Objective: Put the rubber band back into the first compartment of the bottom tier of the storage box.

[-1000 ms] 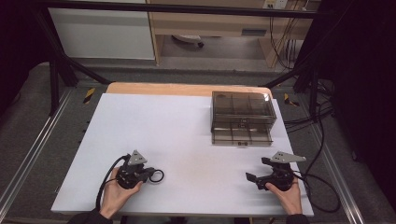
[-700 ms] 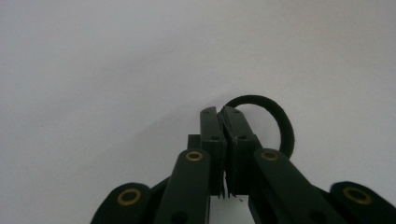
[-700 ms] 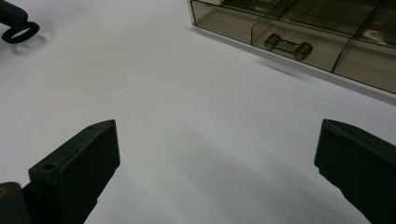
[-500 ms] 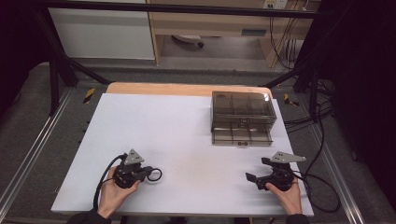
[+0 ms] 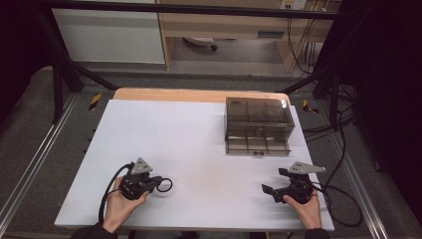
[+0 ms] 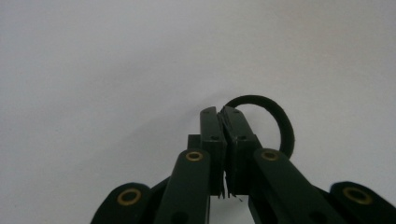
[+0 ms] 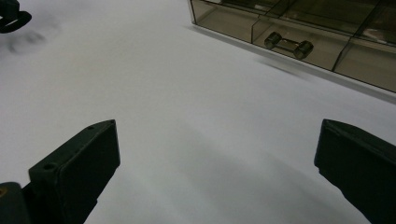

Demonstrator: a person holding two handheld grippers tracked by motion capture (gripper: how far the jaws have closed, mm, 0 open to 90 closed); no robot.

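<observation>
The left gripper [image 6: 219, 114] pinches a thin black rubber ring [image 6: 275, 123], its loop projecting toward 1 o'clock. The right gripper [image 7: 217, 154], jaws spread, stands nearer the smoky translucent plastic drawer box [image 5: 258, 124], at 11 o'clock from it

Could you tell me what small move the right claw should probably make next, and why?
Probably a short reach forward to the drawer handle of the smoky plastic drawer box. The right claw stands open with nothing between its jaws and already faces that closed drawer, while the left claw is shut beside a black ring on the white table.
</observation>
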